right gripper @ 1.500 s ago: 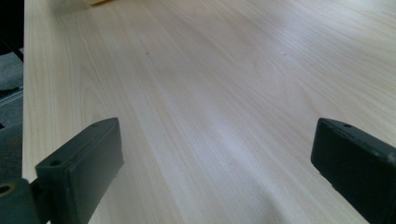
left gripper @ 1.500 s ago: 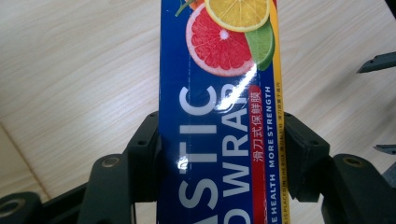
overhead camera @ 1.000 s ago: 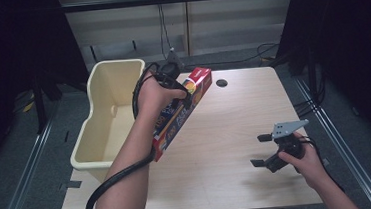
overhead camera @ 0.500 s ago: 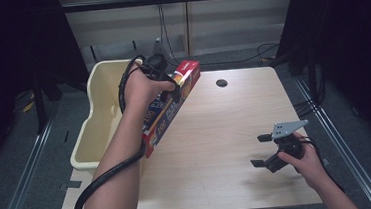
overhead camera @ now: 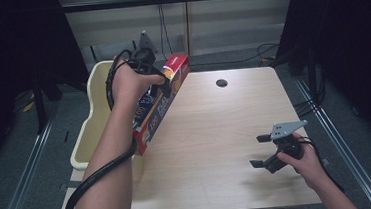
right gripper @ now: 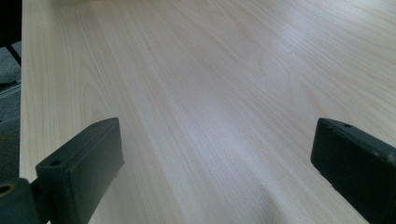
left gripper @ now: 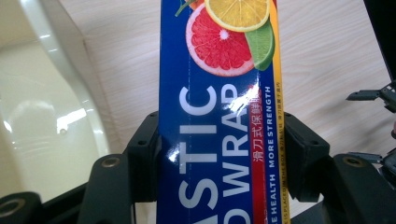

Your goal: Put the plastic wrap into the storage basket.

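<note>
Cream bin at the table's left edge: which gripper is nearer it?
Left. The left gripper, shut on the wrap box, is beside the bin; the right gripper sits open across the table.

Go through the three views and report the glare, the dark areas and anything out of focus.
High view: dark surroundings frame the lit table. Left gripper view: white glare on the plastic wrap box clamped in the left gripper, bright highlights on the cream bin. Right gripper view: a soft sheen runs along the wood, and the open right gripper has slightly soft jaws.
</note>
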Motion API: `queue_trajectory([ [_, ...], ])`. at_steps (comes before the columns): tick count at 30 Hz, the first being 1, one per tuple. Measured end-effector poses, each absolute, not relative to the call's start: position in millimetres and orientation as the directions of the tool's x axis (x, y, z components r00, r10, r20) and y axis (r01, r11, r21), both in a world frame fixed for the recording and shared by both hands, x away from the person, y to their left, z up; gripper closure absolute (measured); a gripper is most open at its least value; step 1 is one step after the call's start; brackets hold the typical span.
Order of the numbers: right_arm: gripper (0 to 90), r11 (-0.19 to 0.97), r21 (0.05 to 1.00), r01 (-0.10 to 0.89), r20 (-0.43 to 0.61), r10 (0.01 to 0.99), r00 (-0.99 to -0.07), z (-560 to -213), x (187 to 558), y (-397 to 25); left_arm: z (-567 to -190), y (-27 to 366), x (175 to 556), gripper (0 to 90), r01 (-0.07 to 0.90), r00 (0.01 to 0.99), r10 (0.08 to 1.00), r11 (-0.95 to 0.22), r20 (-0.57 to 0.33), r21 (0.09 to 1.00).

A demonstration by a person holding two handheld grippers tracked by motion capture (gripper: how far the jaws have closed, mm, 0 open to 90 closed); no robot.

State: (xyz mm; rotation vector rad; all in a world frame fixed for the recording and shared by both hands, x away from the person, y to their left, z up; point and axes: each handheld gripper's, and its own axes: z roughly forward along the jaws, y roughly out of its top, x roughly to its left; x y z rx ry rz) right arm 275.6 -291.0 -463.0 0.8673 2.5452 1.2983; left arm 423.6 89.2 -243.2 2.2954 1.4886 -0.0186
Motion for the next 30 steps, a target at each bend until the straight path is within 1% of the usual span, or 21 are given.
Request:
queue_trajectory([
  [15, 2.1, 0.456, 0.783, 0.423, 0.118, 0.559, -0.821, -463, 276, -290, -231, 119, 421, 41.4, 0.902, 0.373, 0.902, -0.298, -0.219, 0.312],
  [30, 2.1, 0.451, 0.781, 0.433, 0.126, 0.565, -0.815, -463, 276, -290, -223, 143, 420, 41.3, 0.918, 0.299, 0.929, -0.217, -0.221, 0.331],
])
